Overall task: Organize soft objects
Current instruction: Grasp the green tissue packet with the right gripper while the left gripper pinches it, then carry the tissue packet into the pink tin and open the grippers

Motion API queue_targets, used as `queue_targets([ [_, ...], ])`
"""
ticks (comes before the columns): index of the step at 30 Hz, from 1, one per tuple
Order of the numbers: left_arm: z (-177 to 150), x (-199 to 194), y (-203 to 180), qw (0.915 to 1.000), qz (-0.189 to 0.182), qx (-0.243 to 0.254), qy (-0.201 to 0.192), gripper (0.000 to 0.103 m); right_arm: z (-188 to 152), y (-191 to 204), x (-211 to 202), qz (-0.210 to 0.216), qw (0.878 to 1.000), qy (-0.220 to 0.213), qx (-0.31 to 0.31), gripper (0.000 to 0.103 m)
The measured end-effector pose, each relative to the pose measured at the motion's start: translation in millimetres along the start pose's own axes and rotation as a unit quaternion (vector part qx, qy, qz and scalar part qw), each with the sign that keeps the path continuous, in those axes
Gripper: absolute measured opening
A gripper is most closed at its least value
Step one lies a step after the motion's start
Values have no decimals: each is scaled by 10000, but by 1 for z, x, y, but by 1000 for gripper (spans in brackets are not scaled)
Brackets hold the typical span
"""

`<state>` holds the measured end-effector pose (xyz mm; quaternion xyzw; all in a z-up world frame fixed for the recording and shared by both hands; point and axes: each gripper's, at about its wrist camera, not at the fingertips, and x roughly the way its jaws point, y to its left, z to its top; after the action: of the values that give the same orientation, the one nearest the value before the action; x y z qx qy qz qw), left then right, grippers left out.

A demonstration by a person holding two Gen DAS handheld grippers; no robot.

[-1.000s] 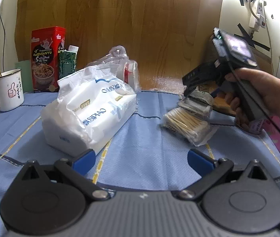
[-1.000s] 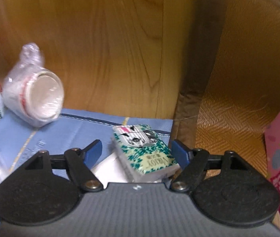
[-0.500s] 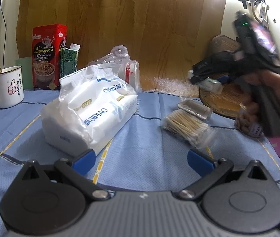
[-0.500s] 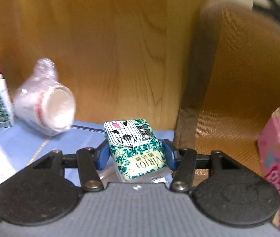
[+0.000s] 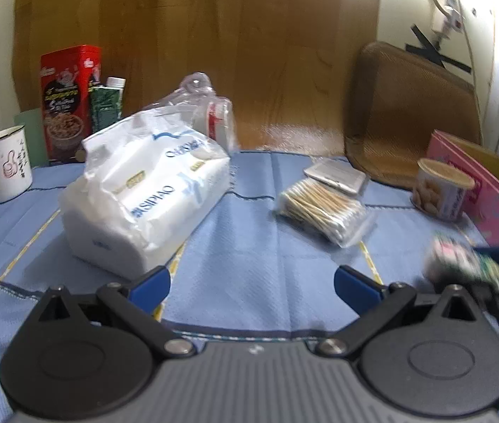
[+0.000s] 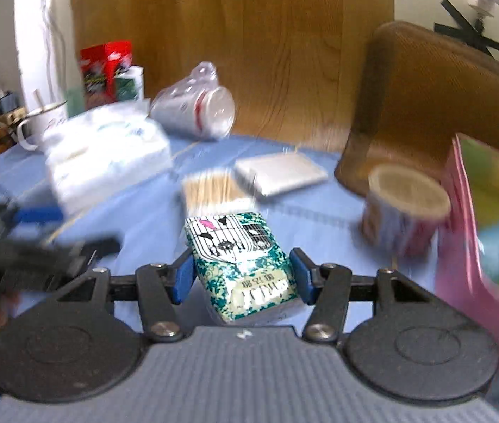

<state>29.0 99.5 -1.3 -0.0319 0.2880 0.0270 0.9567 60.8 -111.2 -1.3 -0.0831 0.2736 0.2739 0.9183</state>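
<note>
the right gripper (image 6: 241, 278), jaws now pinched on the green tissue pack (image 6: 240, 261), has lifted it off the blue cloth (image 5: 249, 246) toward the pink box (image 6: 474, 246) at 3 o'clock, while the left gripper (image 5: 251, 283) hangs wide open and empty, tissue bag (image 5: 143, 190) at 10 o'clock.

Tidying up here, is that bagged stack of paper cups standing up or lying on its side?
On its side. The bagged cups show their round end facing sideways, resting on the blue cloth.

White mug (image 5: 2, 164), perhaps enamel, red tin (image 5: 66, 102)
</note>
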Motion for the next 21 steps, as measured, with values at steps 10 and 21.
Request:
queue_targets([
  [10,-4,-14,-14,9968,-716,12,360,98,-48,2,-37,143,9991,-136,369,77],
  [21,-7,-25,-58,9703,-2098,-156,1196,70,-69,1,-53,260,9992,-214,225,78],
])
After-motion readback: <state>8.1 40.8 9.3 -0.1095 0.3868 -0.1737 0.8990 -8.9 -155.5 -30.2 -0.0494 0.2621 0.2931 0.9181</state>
